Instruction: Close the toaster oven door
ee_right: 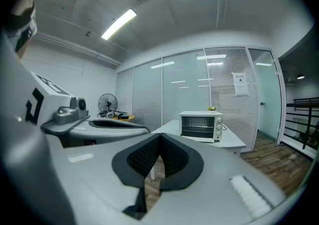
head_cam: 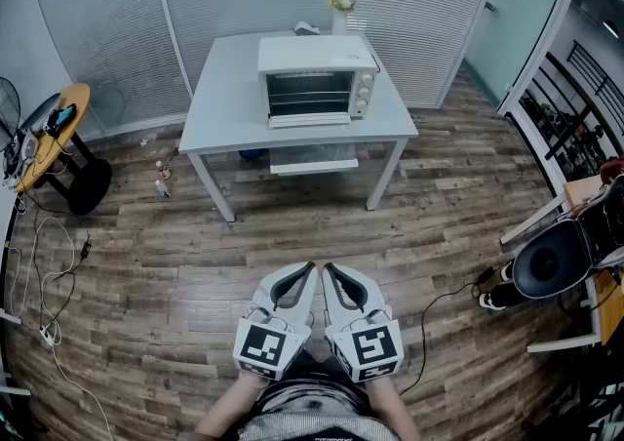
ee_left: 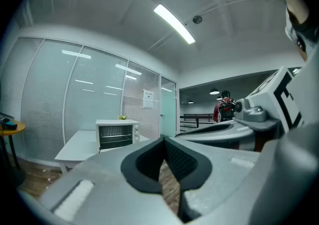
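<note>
Head view: toaster oven (head_cam: pixel 314 81) on the white table (head_cam: pixel 224 102) by the blinds, well apart from both tongs across a stretch of plank floor (head_cam: pixel 195 263). Door (head_cam: pixel 308 120) apparently let down flat at the front, with the racks showing above it. Left tongs (head_cam: pixel 308 270) and right tongs (head_cam: pixel 330 270) held side by side close to the body, tips almost touching each other, aimed ahead at the table and near level. Left gripper view: pads (ee_left: pixel 144 162) closed tip to tip with nothing gripped, only floor showing in the gap behind the tips. Oven small and far off, left of the tips; a figure in red (ee_left: pixel 225 107) far back at the right. Right gripper view: same story, tongs shut and empty, oven ahead and a little to the right, fan (ee_right: pixel 107 103) and round side table (ee_right: pixel 121 117) at the left. Expect a stiff metal-and-glass panel on a bottom hinge, light to swing and perhaps sprung near the end of its travel. Smooth enamel and glass, so likely slippery under a pinch. No handle made out from this far back. Probably no need to grip at all: slip closed tips under the free front edge, then lift up and back until seated. Go easy on the glass, and on the oven itself, likely light enough to slide on the smooth table if shoved.
</note>
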`<state>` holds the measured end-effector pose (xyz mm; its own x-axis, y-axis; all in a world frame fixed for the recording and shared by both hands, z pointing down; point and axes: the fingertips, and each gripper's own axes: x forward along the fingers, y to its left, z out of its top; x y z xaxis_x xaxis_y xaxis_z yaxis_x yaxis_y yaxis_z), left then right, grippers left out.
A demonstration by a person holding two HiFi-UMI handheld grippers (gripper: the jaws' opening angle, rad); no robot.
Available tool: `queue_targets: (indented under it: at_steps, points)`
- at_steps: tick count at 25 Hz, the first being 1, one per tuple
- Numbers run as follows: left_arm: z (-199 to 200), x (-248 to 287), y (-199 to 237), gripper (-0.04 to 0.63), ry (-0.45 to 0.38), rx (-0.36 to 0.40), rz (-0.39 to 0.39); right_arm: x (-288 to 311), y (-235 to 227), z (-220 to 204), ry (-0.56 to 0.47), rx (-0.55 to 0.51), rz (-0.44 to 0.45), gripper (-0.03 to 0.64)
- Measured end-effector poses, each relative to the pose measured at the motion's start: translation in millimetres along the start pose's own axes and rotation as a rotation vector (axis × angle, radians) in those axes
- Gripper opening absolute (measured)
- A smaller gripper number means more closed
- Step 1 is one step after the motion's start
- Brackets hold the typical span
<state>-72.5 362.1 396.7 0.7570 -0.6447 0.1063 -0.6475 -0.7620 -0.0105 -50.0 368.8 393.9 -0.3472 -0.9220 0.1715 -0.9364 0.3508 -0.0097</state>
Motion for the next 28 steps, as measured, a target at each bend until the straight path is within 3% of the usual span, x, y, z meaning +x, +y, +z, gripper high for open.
queue_targets:
  at_steps: [3,9,11,15,28]
  points:
    - [1.6,-1.0,1.8,0.005,-0.002,-0.029,0.013,1.7,1.2,1.5,-0.004,-0.001,0.002,0.002]
    - [-0.5,-1.5,12.3,0.005,-0.014,0.007,0.033,5.1,-0.2,0.1,-0.01,0.004,-0.009,0.005]
    - [-2.8,-2.0,15.1,0.071,-0.011,0.004,0.036,5.4,0.8,-1.3,-0.01,0.005,-0.011,0.045]
    - [-7.2,-4.2,20.7,0.087,-0.001,-0.003,0.037,6.9,3.4,-2.1,-0.011,0.006,-0.011,0.066]
    - [-9.3,-11.7,29.4,0.087,0.013,-0.023,0.031,15.2,7.5,-4.2,0.009,0.011,-0.014,0.066]
